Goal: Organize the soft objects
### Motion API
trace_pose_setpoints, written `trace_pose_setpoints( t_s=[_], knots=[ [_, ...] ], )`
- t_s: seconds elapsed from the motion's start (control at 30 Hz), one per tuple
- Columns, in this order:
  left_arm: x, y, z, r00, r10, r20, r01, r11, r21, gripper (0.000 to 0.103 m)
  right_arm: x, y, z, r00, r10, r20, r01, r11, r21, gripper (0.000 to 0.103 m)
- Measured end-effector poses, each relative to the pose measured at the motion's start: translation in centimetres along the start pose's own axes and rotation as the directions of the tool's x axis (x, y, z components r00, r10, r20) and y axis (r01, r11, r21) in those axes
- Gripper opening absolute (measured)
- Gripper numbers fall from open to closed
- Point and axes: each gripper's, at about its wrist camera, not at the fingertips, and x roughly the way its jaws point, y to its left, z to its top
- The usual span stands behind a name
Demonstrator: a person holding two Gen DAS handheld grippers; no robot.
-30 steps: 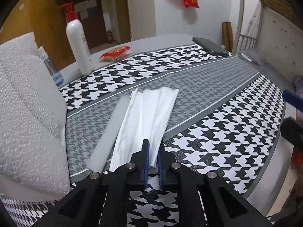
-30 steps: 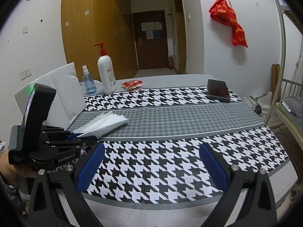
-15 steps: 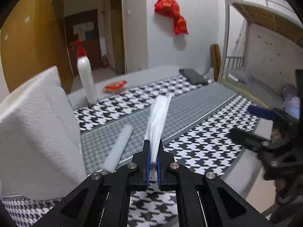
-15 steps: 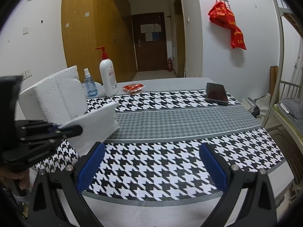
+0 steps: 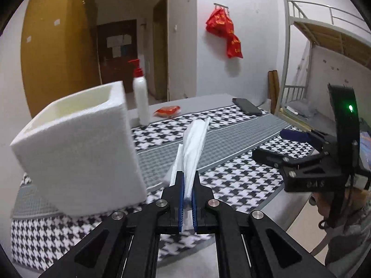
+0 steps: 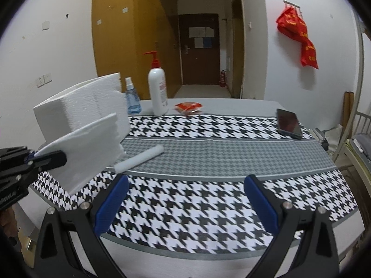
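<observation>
Folded white cloth [image 5: 193, 143] up off the table, pinched at its near end in the left gripper [image 5: 187, 185], blue pads pressed tight on it, far end sticking out edge-on. From the right wrist view, same cloth [image 6: 90, 153] hanging broadside at the left, clear of the houndstooth tablecloth [image 6: 208, 199]. White foam box [image 5: 78, 148] just left of it, open top up. White foam stick [image 6: 139, 158] lying on the grey band behind. Right gripper [image 6: 185, 203] spread wide, holding nothing, low over the near edge. Farther back: pump bottle [image 6: 158, 90], small spray bottle [image 6: 132, 99], red packet [image 6: 189, 107], phone [image 6: 288, 122] far right.
</observation>
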Motion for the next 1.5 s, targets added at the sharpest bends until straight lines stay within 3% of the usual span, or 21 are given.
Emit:
trace_pose_setpoints(
  t_s=[0.43, 0.6, 0.83, 1.07, 1.43, 1.5],
  knots=[
    [-0.5, 3.2, -3.3, 0.995, 0.102, -0.019, -0.103, 0.993, -0.058, 0.006, 3.3, 4.2, 1.0, 0.997, 0.024, -0.073, -0.025, 1.0, -0.01, 0.101],
    [-1.2, 4.9, -4.2, 0.991, 0.133, -0.016, -0.134, 0.988, -0.082, 0.006, 4.9, 5.4, 1.1, 0.994, 0.016, -0.11, -0.01, 0.998, 0.056, 0.101],
    [-2.4, 6.4, -5.6, 0.992, 0.13, 0.001, -0.129, 0.988, -0.083, 0.006, 7.5, 6.9, 0.9, 0.985, 0.001, -0.173, 0.017, 0.994, 0.105, 0.101],
    [-2.6, 8.4, -7.0, 0.99, 0.139, 0.001, -0.138, 0.985, -0.104, 0.006, 10.0, 8.4, 1.1, 0.974, -0.037, -0.225, 0.063, 0.992, 0.111, 0.085],
    [-2.3, 9.5, -7.6, 0.995, 0.096, -0.014, -0.097, 0.99, -0.103, 0.007, 13.3, 9.2, 1.2, 0.946, -0.106, -0.307, 0.144, 0.984, 0.103, 0.071],
    [-2.2, 9.3, -7.6, 0.996, 0.086, -0.015, -0.087, 0.992, -0.089, 0.012, 13.6, 9.4, 1.0, 0.944, -0.11, -0.312, 0.149, 0.983, 0.105, 0.071]
  ],
)
